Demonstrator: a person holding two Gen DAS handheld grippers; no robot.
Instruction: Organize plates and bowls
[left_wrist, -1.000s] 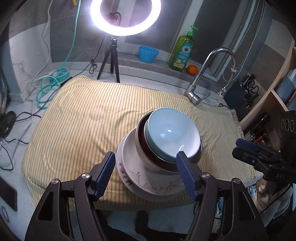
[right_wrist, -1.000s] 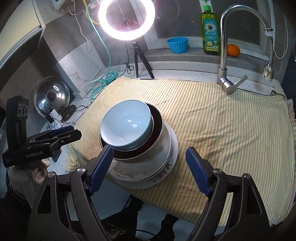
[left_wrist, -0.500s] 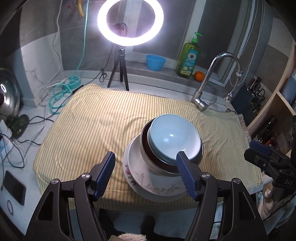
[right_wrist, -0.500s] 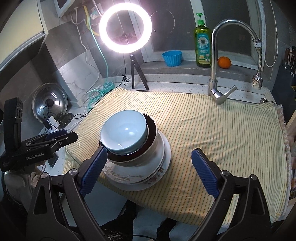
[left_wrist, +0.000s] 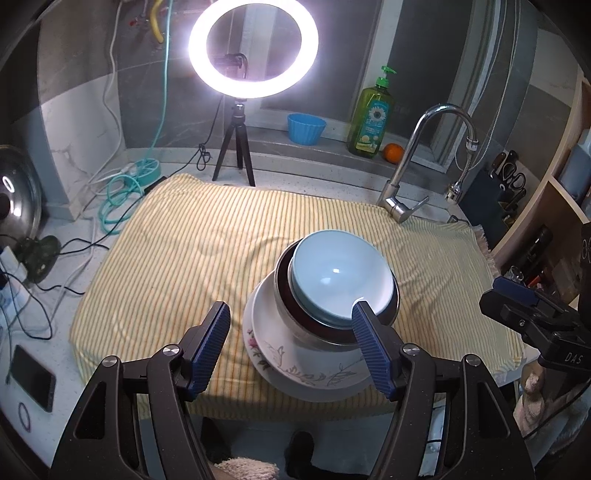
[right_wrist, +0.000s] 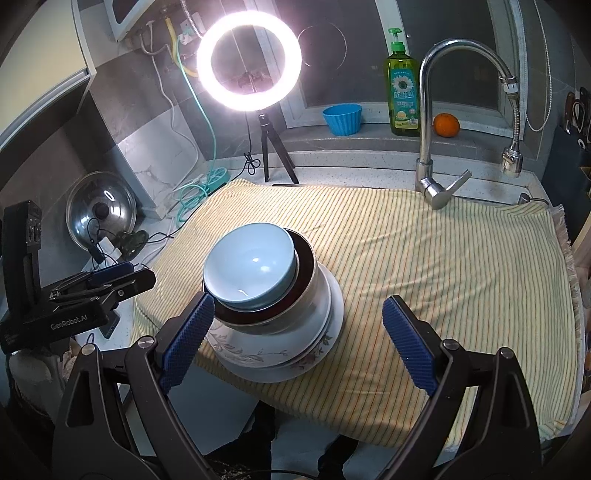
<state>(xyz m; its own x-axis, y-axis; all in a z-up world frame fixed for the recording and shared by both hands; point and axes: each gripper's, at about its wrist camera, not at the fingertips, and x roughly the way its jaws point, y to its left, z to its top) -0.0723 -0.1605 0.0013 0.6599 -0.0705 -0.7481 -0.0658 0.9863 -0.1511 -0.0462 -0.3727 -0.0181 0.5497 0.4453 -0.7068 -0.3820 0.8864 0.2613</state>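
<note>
Nesting kept the crockery compact: a blue bowl (left_wrist: 340, 280) sat in a dark-rimmed bowl (right_wrist: 304, 273) on floral plates (left_wrist: 295, 365), close to the near edge of the striped cloth (right_wrist: 443, 266). Both the left gripper (left_wrist: 290, 345) and right gripper (right_wrist: 297, 339) hung clear, jaws apart and empty, the right's having just been opening. Open cloth lay behind and to the right.

Both wrist views angle down from near the counter edge, sharing the stacked crockery with pale-blue ceramic bowl (left_wrist: 341, 278) (right_wrist: 251, 266) just beyond the jaws.

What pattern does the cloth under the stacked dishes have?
The cloth has thin yellow and white stripes, clearest in the right wrist view.
</note>
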